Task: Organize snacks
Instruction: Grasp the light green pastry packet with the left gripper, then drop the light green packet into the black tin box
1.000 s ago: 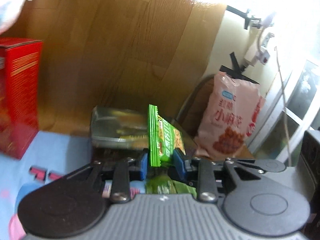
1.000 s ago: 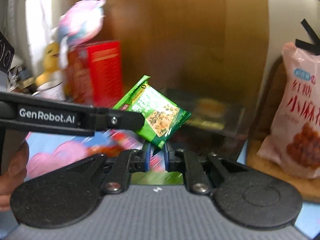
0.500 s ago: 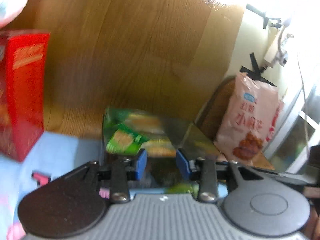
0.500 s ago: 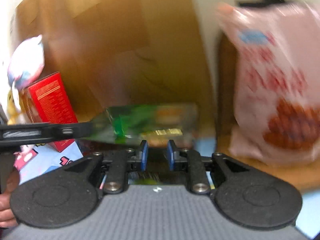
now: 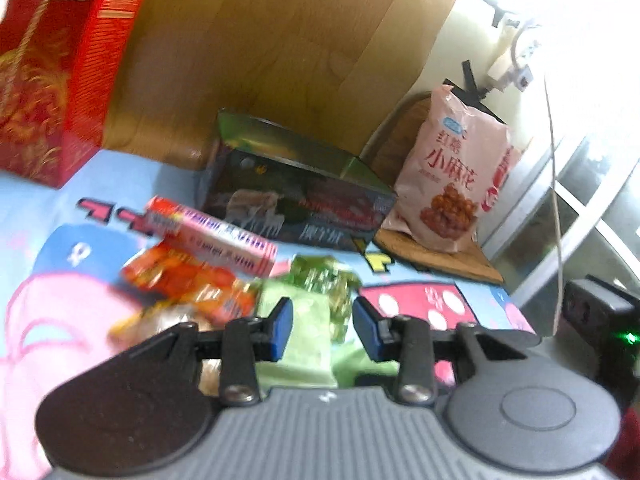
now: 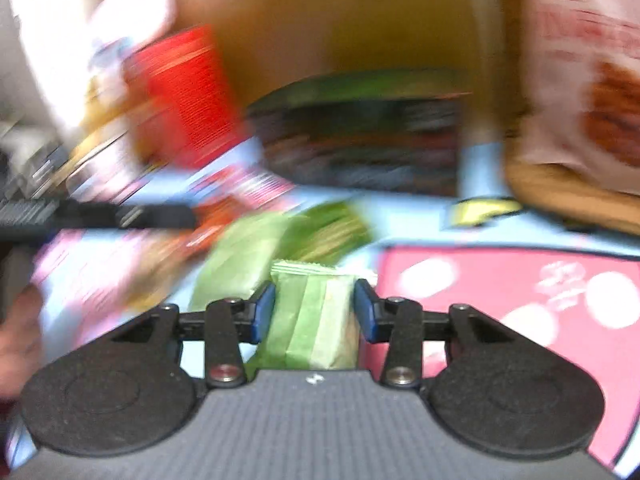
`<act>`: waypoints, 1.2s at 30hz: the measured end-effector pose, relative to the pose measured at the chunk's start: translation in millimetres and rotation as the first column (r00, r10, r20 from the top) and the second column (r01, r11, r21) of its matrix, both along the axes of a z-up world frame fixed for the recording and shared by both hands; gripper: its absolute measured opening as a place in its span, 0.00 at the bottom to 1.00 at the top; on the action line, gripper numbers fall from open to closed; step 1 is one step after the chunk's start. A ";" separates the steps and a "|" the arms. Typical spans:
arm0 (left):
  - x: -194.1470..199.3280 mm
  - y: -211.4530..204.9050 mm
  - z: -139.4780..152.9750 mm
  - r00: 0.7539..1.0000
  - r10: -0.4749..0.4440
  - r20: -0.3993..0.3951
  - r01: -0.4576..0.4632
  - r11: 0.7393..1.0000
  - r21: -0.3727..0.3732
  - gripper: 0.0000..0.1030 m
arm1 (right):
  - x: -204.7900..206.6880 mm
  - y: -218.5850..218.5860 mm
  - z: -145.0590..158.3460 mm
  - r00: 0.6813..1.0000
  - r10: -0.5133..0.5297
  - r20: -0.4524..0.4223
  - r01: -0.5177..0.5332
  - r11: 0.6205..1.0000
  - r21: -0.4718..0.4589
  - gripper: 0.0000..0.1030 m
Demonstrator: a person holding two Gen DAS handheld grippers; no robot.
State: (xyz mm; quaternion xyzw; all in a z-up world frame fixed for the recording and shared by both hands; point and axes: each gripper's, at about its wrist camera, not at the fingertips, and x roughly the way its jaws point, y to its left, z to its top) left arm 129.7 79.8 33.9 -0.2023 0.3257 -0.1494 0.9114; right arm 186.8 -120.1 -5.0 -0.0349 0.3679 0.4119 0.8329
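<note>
Between the opening jaws of the right gripper (image 6: 314, 310) lies a pale green packet (image 6: 312, 320), ungripped. Beyond, the left gripper (image 5: 322, 328) hangs unclenched and empty over loose snacks (image 5: 200, 272); farther back the dark box (image 5: 296, 196) waits, so most sorting seems undone.

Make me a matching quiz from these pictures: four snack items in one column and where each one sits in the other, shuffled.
1. red box
2. pink snack bag
3. pink carton
4. dark box

A. on the wooden board
B. far left, upright
C. against the wooden panel, middle
D. lying on the orange packets

Pairs: 1-B, 2-A, 3-D, 4-C
</note>
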 end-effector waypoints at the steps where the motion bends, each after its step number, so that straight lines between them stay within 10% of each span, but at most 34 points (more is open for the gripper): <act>1: -5.9 1.7 -2.4 1.000 0.000 -0.005 0.000 1.000 0.002 0.33 | -14.3 8.9 1.4 0.998 0.062 0.018 -0.061 0.998 -0.020 0.45; 5: -28.9 11.6 -9.2 1.000 0.003 -0.031 -0.003 1.000 -0.018 0.33 | -53.6 36.3 7.4 0.968 0.249 0.046 -0.247 0.968 -0.043 0.47; 9: -50.7 17.0 -8.7 0.999 -0.019 -0.032 0.018 0.999 -0.027 0.33 | -71.3 41.9 16.2 0.961 0.256 0.103 -0.249 0.966 -0.072 0.78; 17: -48.4 -7.1 -26.0 0.988 -0.127 -0.091 0.126 0.992 -0.008 0.42 | -90.7 32.5 -2.0 0.956 0.260 0.135 -0.225 0.947 -0.230 0.77; 24: -55.3 -10.9 -24.1 0.989 -0.117 -0.093 0.113 0.993 -0.038 0.40 | -96.6 20.7 6.1 0.959 0.232 0.160 -0.197 0.958 -0.208 0.50; 29: -47.8 7.9 13.5 0.996 -0.091 -0.001 0.091 0.993 -0.079 0.39 | -84.7 19.9 32.8 0.956 0.196 0.219 -0.173 0.978 -0.119 0.48; 36: 44.0 5.5 70.5 0.991 -0.023 0.134 0.016 0.999 0.047 0.39 | -15.2 45.9 75.5 0.909 0.117 0.400 -0.087 0.992 -0.093 0.48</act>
